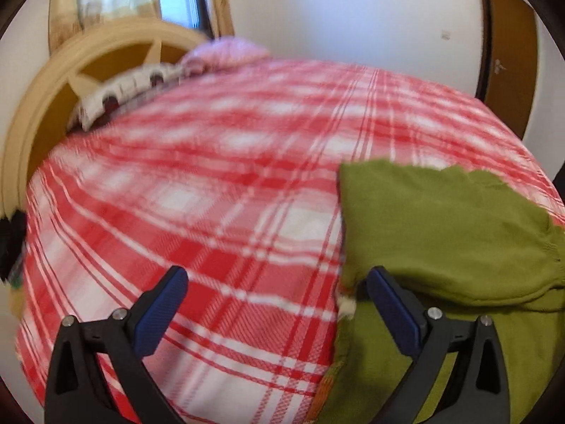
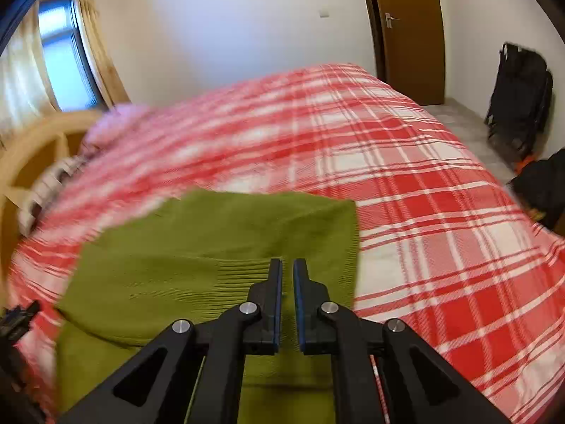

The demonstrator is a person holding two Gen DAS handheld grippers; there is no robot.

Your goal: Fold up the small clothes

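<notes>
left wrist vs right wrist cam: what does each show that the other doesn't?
Left wrist only: the left hand-held gripper, jaws wide open and empty, at the green garment's left edge.

Right wrist only: the right hand-held gripper, jaws nearly shut over the garment's ribbed hem with nothing visibly between them, plus a black bag against the wall.

Both: the green garment on the red plaid bedspread, the wooden headboard, the window and the brown door.

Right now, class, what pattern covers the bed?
Red-and-white plaid on the bedspread, sharpest in the right wrist view.
</notes>
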